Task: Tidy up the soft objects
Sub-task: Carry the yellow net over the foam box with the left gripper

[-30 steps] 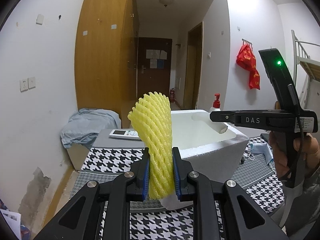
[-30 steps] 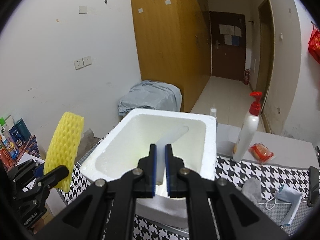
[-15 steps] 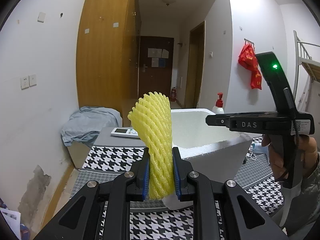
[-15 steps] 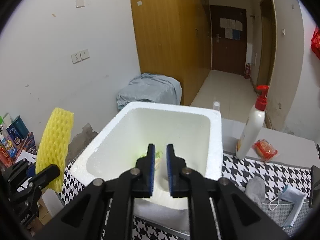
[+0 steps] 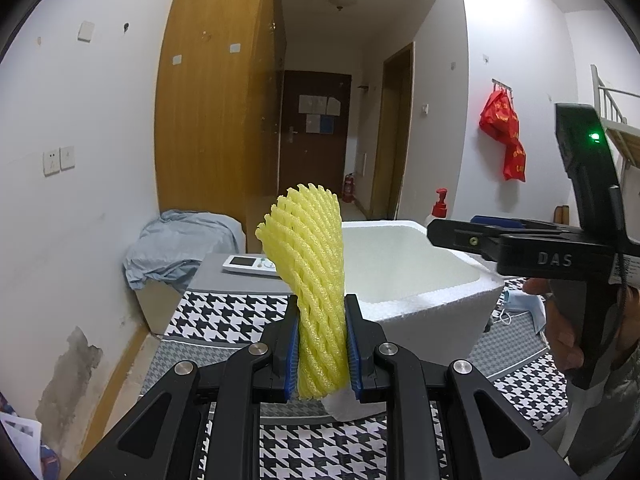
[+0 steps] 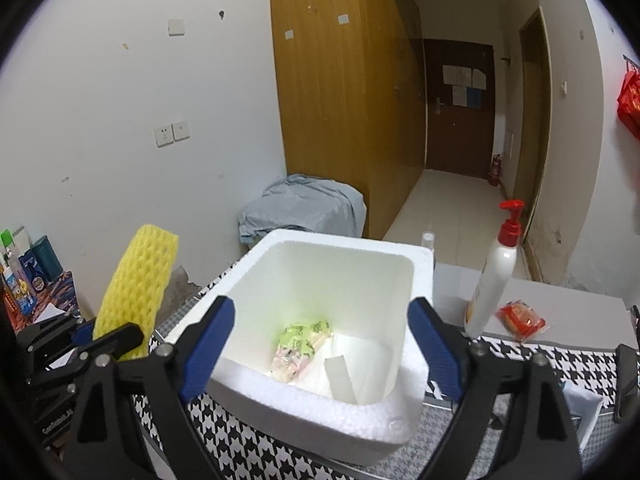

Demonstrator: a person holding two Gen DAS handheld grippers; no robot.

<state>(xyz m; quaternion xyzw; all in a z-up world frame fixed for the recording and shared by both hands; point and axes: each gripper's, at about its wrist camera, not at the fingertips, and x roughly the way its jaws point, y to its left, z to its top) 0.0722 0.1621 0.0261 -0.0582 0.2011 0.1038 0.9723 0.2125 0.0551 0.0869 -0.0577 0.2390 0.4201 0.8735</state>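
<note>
Left wrist view: our left claw is squeezing the yellow foam mesh sleeve, near-left of the white styrofoam box. Our right claw is gaping wide, empty, above it. Next, we judge, we are carrying the sleeve over the rim.

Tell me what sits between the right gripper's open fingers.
In the right wrist view, the foam box sits between the right gripper's fingers, a green packet inside.

You can read "DAS" in raised letters on the black body of the right gripper in your left wrist view. Other print, on its white sticker and the door papers, is too small to read.
</note>
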